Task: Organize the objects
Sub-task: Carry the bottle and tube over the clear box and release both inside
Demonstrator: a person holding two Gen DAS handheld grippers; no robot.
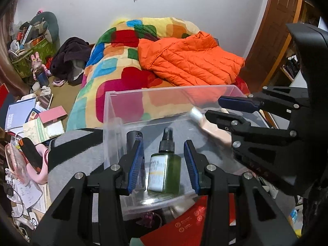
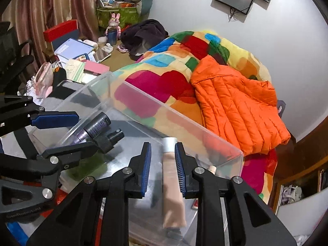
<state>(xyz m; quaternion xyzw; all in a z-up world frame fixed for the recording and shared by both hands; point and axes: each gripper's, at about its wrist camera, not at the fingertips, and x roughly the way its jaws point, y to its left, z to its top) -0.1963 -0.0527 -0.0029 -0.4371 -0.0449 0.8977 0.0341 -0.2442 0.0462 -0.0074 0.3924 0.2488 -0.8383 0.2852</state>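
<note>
A clear plastic box [image 1: 170, 89] sits on a grey and black striped cloth. Inside it stands a green spray bottle [image 1: 165, 170] with a black cap. My left gripper [image 1: 163, 143] straddles the bottle with a gap showing at each pad, so it is open. A dark-capped purple bottle [image 1: 133, 137] stands just beyond its left finger. At the box's right end my right gripper [image 2: 163, 144] is open around a beige tube [image 2: 172, 184] with a silver cap. The tube rests against the right pad and clear of the left one. The left gripper [image 2: 87, 130] also shows in the right wrist view.
Behind the box lies a bed with a colourful quilt [image 1: 114, 61] and an orange padded jacket [image 1: 190, 61]. Books, boxes and a pink pouch clutter the left side [image 1: 41, 119]. A red packet [image 1: 184, 225] lies in front of the box. A wooden door [image 1: 272, 30] stands at the right.
</note>
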